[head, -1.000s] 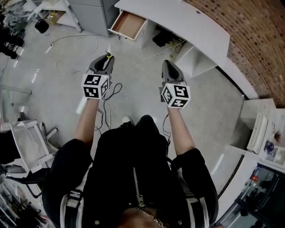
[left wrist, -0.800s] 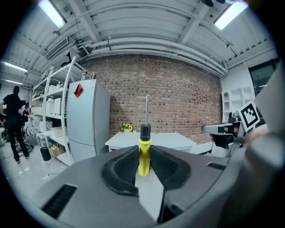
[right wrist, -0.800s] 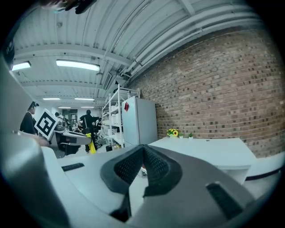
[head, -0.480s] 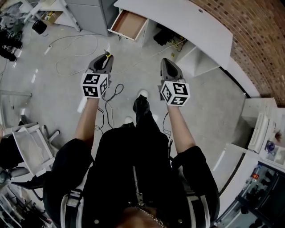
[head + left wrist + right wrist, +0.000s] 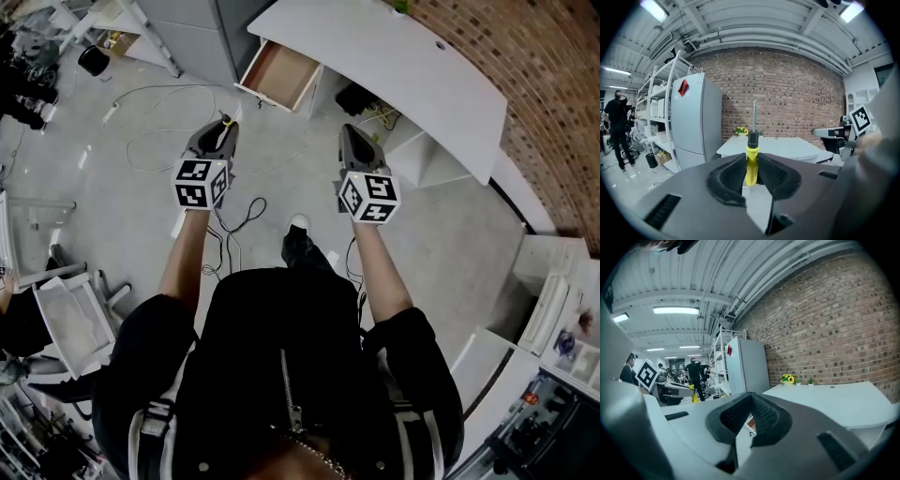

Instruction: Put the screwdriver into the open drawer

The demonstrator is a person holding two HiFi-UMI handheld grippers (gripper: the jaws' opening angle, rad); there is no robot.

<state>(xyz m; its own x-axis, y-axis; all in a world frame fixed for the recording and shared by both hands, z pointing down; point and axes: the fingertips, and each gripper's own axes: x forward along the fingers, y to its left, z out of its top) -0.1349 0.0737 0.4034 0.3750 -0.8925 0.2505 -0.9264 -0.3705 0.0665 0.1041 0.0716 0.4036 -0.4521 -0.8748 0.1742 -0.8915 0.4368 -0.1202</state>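
1. Nearer to the open drawer than a second ago: larger and lower in the head view, wooden inside bare, pulled out under the left end of the white desk.
2. Mid-step, one shoe forward on the floor between the two arms; walking, not yet reaching.
3. Left gripper clamped on the yellow handle of the screwdriver, as before, with the shaft standing up out of the jaws in the left gripper view; no slip to be seen.
4. Right gripper closed on nothing, carried level beside the left, idle.
5. Still well short of the goal: screwdriver in the air over the floor, drawer ahead and slightly to its right. Probably more of the approach needed, then a lowering of the left gripper over the drawer before any release.
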